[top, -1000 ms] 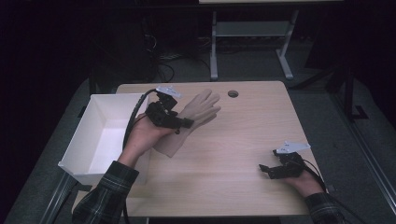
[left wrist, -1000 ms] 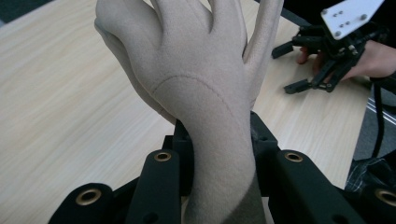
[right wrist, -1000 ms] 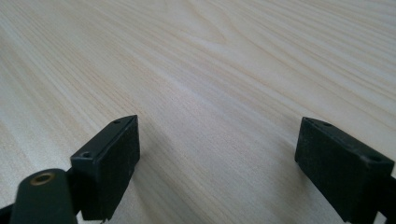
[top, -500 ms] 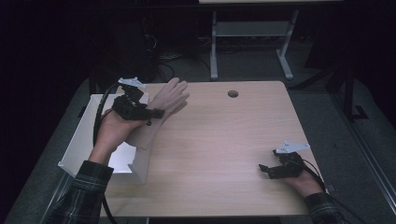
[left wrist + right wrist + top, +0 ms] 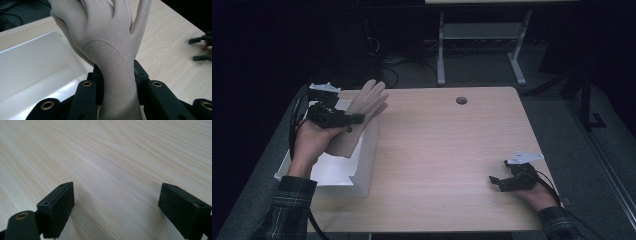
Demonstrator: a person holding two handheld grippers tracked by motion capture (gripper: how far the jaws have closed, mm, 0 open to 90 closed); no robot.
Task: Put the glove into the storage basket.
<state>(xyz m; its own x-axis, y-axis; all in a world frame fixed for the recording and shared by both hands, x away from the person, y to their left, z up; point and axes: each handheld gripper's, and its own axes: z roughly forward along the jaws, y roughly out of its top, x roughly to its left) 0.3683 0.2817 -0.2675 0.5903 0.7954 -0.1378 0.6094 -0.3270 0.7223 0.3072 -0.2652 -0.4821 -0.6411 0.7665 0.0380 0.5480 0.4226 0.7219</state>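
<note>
A beige glove (image 5: 364, 107), stuffed so it keeps a hand's shape, is held up above the white bin (image 5: 368, 150) at the table's left edge. My left gripper (image 5: 353, 120) is shut on the glove's wrist. In the left gripper view the black jaws clamp the cuff from both sides, with the glove (image 5: 110, 47) pointing fingers away and the bin (image 5: 37, 62) below at the left. My right gripper (image 5: 496, 182) rests on the table (image 5: 447, 150) at the front right. Its jaws (image 5: 116, 202) stand wide open over bare wood.
A round cable hole (image 5: 461, 100) sits near the table's far edge. Behind the table stands a metal frame (image 5: 482, 35) on a dark floor. The right gripper (image 5: 202, 48) also appears far off in the left gripper view.
My left hand has carried the glove leftward from over the tabletop to above the white bin. The right hand has stayed where it was.
</note>
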